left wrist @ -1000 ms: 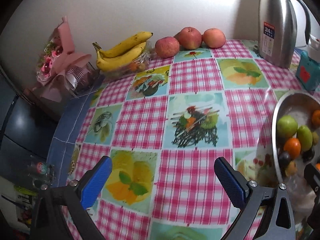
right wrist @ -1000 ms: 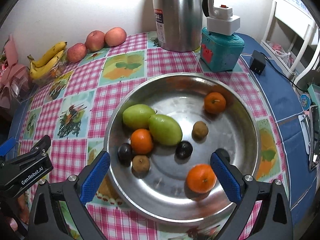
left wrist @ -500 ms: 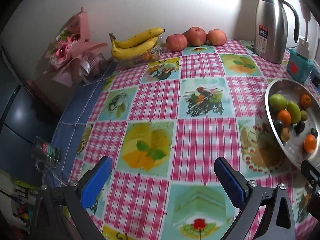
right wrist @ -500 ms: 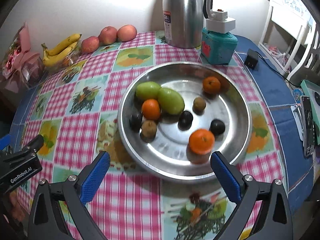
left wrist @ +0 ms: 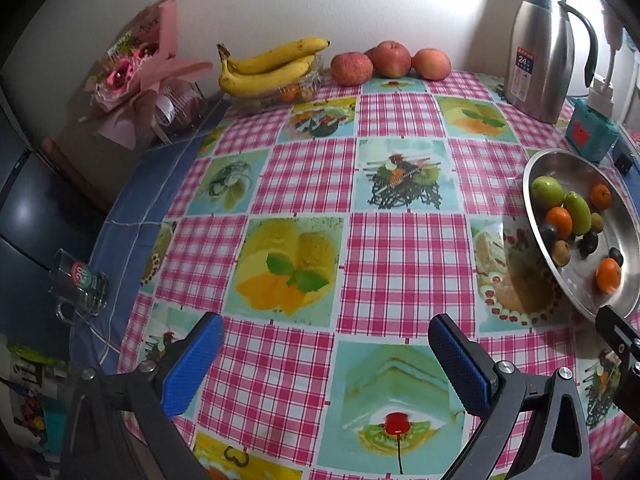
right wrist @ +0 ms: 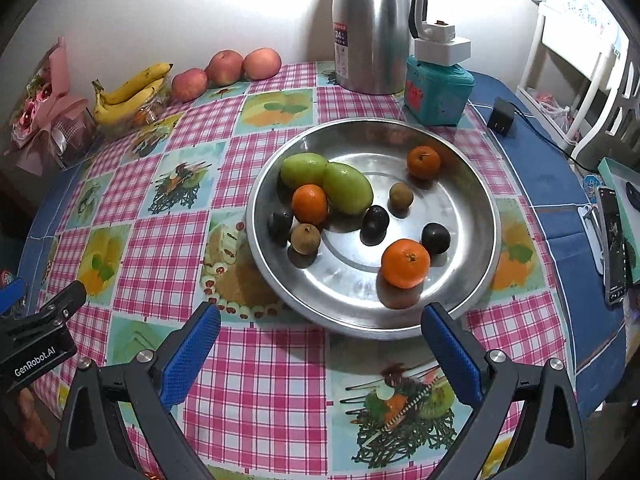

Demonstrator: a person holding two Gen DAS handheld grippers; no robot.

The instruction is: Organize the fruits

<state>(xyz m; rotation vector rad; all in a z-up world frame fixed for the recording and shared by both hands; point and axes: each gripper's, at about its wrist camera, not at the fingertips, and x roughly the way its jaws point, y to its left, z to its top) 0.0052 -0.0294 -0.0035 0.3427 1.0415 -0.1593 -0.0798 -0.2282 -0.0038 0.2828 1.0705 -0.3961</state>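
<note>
Checked cloth covers the surface (right wrist: 256, 392); your steel bowl (right wrist: 476, 184) of fruit lies straight ahead of the right gripper (right wrist: 320, 354), whose jaws gape empty. The nearest tangerine (right wrist: 405, 263) sits just beyond them. Your left gripper (left wrist: 326, 358), also spread and empty, lies farther off.
</note>
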